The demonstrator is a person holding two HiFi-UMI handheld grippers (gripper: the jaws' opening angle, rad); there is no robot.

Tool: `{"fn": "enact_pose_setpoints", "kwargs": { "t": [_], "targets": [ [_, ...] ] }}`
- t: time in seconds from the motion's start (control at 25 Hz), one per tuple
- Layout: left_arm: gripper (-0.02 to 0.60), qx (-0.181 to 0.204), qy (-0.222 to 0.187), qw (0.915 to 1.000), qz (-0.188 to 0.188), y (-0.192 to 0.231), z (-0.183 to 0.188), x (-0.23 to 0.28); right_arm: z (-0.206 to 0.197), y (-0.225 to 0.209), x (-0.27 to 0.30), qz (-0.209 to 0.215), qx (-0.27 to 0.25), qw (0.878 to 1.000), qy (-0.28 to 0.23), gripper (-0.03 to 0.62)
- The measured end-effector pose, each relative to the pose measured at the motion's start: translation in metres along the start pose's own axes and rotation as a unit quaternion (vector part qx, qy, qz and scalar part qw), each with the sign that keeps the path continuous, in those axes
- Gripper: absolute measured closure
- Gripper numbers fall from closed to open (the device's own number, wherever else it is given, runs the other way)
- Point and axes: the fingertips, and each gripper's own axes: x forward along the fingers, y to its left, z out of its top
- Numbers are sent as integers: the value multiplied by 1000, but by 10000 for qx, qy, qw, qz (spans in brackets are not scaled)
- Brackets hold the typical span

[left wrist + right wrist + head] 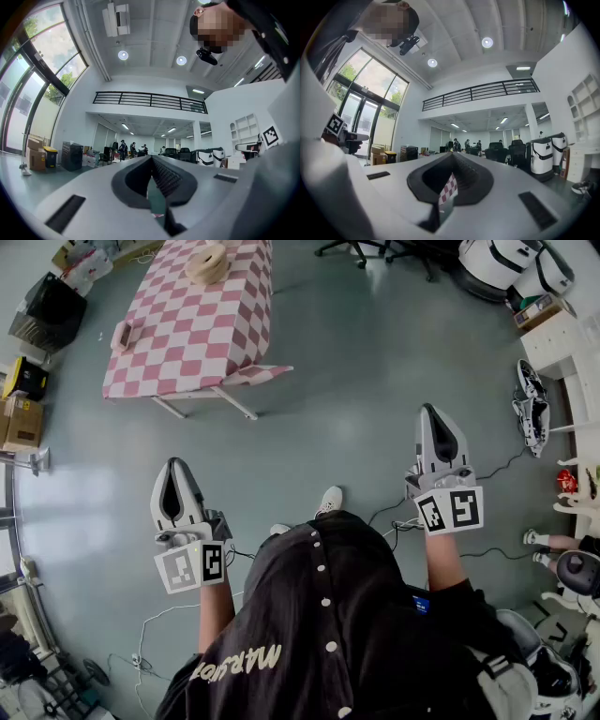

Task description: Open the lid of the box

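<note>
So, the grey floor [356, 362] takes up most of the head view. There's a wide open stretch of it from 12 to 2 o'clock, between the person and everything else. The person's dark shirt [347, 634] hides whatever lies at 6 o'clock.

The desk [187, 343] sits at 11 o'clock under a pink-and-white checkered cloth, well apart from both tools. Its far end is cut off by the top of the frame. A white shelf unit [562, 343] and some clutter crowd the 3 o'clock edge. Cardboard cartons [23, 420] and a black case [47, 306] line the 9 o'clock side. Cables [394, 512] trail over the floor just by the person's shoes.

The left hand-held gripper [175, 468] is at about 8 o'clock and the right hand-held gripper [431, 413] at about 3 o'clock. Both point ahead over the floor. In their own views the left [152, 159] and right [452, 157] each have their jaws pressed together with nothing pinched. Only a sliver of checkered cloth shows through the right one's pad opening.

The box [207, 263] looks like the tan thing at the far end of the desk, near 12 o'clock. It's too small to tell how its lid sits. There's also a small pale object [122, 334] at the desk's left edge that I can't identify.
</note>
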Motion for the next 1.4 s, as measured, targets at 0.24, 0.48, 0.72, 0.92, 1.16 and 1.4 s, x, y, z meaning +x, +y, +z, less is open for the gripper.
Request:
{"fn": "enact_pose_setpoints", "kwargs": {
  "t": [0.24, 0.48, 0.72, 0.92, 1.16, 1.4],
  "targets": [
    [572, 13, -31, 10000, -8, -4, -1, 1, 0, 0, 0, 54, -34, 10000, -26, 599],
    [572, 6, -17, 10000, -21, -7, -3, 1, -3, 1, 0, 52, 35, 10000, 0, 597],
    [572, 3, 8, 10000, -12, -7, -5, 2, -2, 2, 1, 143, 403, 9989, -175, 592],
    [572, -3, 35, 10000, 7, -6, -6, 3, -1, 4, 5, 229, 428, 9986, -196, 550],
    [572, -11, 55, 10000, 23, -6, -7, 7, -5, 8, 11, 396, 449, 9981, -116, 452],
    [572, 6, 52, 10000, 47, -7, -5, 9, -3, 7, 16, 490, 443, 9978, -105, 365]
  ]
}}
